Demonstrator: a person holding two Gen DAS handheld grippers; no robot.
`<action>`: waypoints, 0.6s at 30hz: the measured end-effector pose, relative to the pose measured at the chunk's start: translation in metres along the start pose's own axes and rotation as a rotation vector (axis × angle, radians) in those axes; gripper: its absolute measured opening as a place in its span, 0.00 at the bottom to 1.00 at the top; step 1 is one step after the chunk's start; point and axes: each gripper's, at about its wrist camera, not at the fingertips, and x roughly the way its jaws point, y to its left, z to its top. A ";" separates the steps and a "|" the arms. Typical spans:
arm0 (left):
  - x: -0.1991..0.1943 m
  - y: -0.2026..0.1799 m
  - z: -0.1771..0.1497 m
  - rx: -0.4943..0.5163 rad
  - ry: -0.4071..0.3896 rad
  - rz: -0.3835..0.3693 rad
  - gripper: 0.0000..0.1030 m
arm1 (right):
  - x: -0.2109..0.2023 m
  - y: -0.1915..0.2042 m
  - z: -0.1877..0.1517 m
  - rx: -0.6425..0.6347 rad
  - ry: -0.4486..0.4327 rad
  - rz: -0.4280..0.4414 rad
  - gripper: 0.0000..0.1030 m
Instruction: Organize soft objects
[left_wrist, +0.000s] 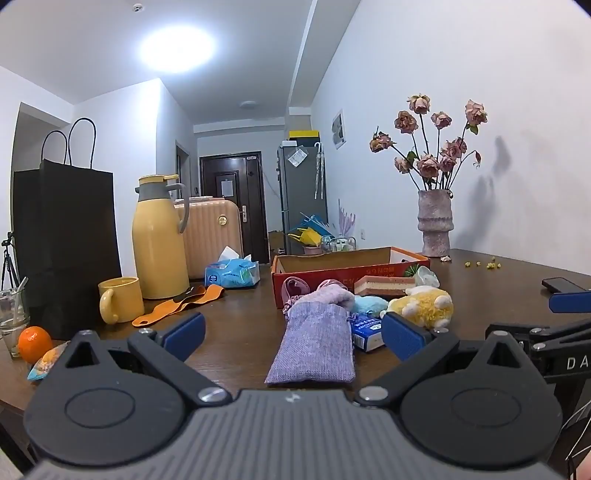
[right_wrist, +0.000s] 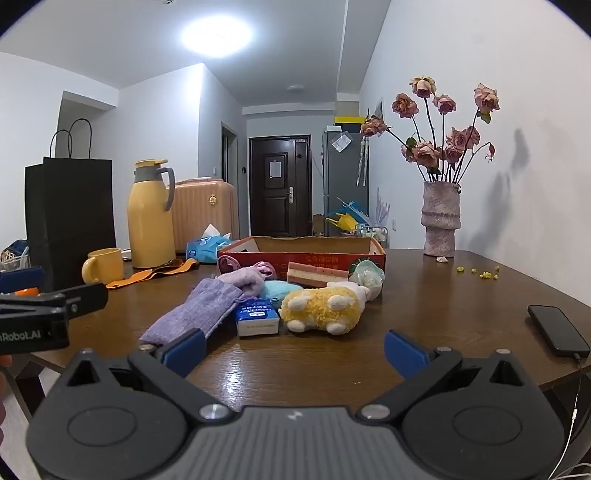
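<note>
A heap of soft things lies on the brown table in front of an open cardboard box (left_wrist: 351, 258) (right_wrist: 314, 247): a purple knit pouch (left_wrist: 314, 343) (right_wrist: 192, 314), a pink knit piece (left_wrist: 332, 295) (right_wrist: 243, 278), a teal plush (left_wrist: 369, 304) (right_wrist: 277, 290), a yellow plush animal (left_wrist: 424, 306) (right_wrist: 321, 308) and a sponge cake slice (left_wrist: 384, 286) (right_wrist: 314, 275). My left gripper (left_wrist: 293, 334) is open, its fingers either side of the pouch's near end without touching. My right gripper (right_wrist: 295, 349) is open over bare table, short of the yellow plush.
A small blue-white carton (left_wrist: 367, 332) (right_wrist: 257, 319) lies beside the pouch. At left stand a yellow mug (left_wrist: 120, 304), a yellow thermos (left_wrist: 159, 240), a black paper bag (left_wrist: 66, 240), an orange (left_wrist: 34, 343) and a tissue pack (left_wrist: 232, 273). A vase of dried roses (right_wrist: 441, 221) and a phone (right_wrist: 557, 330) are at right.
</note>
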 end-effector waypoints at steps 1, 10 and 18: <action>0.000 0.000 0.000 0.001 0.002 -0.001 1.00 | 0.001 0.000 0.000 0.005 0.002 0.001 1.00; 0.001 0.001 0.000 -0.007 0.005 0.003 1.00 | 0.001 -0.002 -0.001 0.011 0.001 0.008 1.00; 0.001 0.002 0.001 -0.008 0.002 0.003 1.00 | 0.001 -0.002 -0.001 0.011 0.000 0.009 1.00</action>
